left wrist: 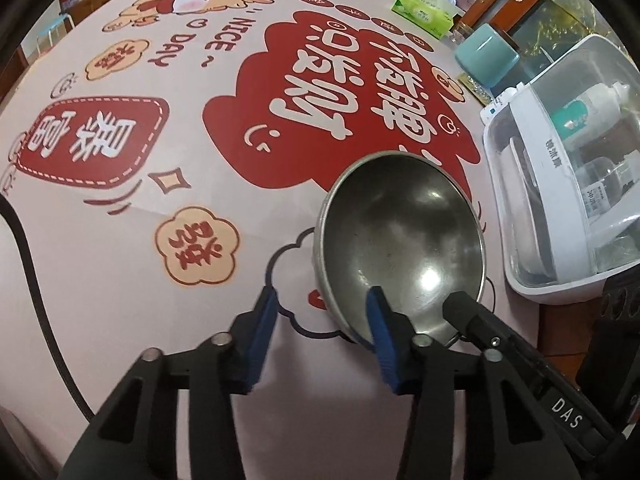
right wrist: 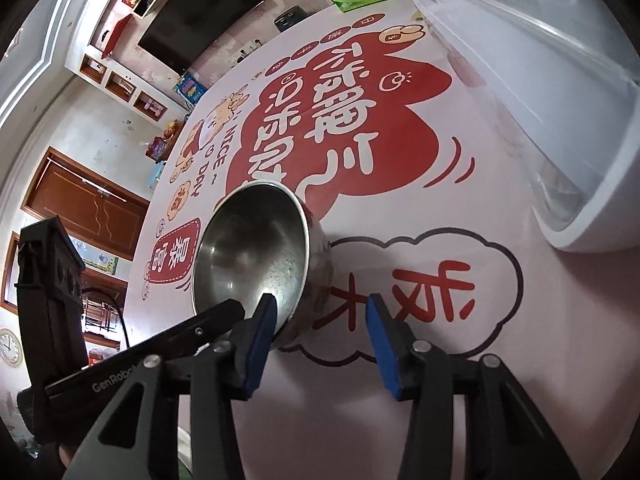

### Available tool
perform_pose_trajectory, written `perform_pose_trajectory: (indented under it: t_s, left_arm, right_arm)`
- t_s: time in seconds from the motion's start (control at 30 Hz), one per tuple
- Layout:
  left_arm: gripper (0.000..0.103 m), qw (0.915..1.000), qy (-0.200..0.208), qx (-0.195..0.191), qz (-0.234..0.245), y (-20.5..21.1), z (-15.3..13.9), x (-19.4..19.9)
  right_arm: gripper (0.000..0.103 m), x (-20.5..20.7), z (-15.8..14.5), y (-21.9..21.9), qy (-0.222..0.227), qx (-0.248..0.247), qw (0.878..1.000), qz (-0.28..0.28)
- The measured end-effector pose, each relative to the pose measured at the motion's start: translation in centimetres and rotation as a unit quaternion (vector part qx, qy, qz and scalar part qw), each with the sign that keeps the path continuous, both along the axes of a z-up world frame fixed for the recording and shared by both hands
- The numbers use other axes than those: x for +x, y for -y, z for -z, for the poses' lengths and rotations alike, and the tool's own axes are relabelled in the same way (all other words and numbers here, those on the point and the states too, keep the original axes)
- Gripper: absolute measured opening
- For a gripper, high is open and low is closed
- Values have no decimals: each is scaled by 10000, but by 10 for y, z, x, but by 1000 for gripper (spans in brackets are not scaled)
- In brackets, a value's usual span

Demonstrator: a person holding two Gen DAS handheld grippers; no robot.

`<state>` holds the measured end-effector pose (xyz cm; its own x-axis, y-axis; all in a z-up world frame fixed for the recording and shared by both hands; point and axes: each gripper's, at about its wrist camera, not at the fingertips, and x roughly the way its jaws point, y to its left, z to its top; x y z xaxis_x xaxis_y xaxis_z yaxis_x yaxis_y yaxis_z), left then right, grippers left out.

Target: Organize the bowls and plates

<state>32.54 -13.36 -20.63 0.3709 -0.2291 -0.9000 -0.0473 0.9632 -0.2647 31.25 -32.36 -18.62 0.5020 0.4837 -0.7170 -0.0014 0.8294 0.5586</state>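
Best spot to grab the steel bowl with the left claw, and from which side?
Take the steel bowl by its thin rim at the near edge, coming from the claw's side. It sits upright and open on the table, so one finger can go inside and one outside. The left claw is open, with its right finger already over the rim.

Left wrist view: low, close over bench [left wrist: 120,240], steel bowl [left wrist: 404,240] at 1 o'clock. Right wrist view: equally near, bowl [right wrist: 256,256] at 11 o'clock. Shared: bowl, bench, dish rack [left wrist: 560,184].
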Motion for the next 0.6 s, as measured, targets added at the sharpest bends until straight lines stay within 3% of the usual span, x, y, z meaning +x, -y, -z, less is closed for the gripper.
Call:
perform_pose_trajectory:
  t_s: [0.07, 0.4, 0.6]
  left_arm:
    - [41, 10000, -23, -5, -1, 2, 2, 0]
    - [15, 9997, -158, -166, 46, 6, 13, -11]
    - [13, 9995, -189, -251, 62, 3, 13, -25]
  right_arm:
    - [38, -1, 1, 0, -18, 36, 10000, 1]
    - [16, -2, 17, -6, -495, 161, 9986, -126]
    - [11, -6, 13, -13, -513, 91, 9985, -195]
